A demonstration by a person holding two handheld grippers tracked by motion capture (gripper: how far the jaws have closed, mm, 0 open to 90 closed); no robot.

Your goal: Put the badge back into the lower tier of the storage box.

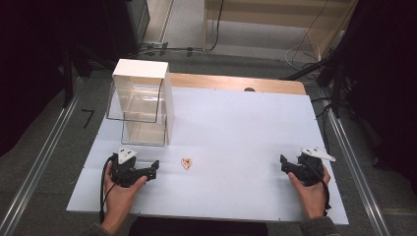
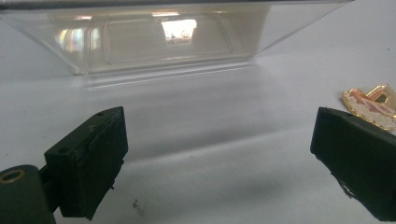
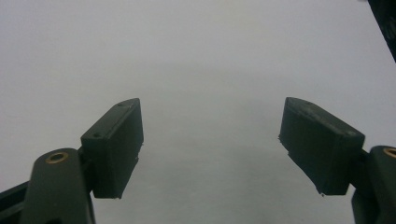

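My left gripper (image 1: 153, 167) rests spread on the white table (image 1: 236, 132), a gold brooch (image 1: 186, 163) just beside it. My right gripper (image 1: 284, 162), spread, holds nothing. A clear case (image 1: 140, 103) stands behind.

You will find nothing to read here: no label, brand, number or sign can be made out on anything in the high view or either gripper view

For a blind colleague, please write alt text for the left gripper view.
The left hand-held gripper is open, its two black jaws wide apart above a white table. A small gold and pink trinket lies just beyond the jaw at the picture's right, and a clear plastic container stands farther ahead.
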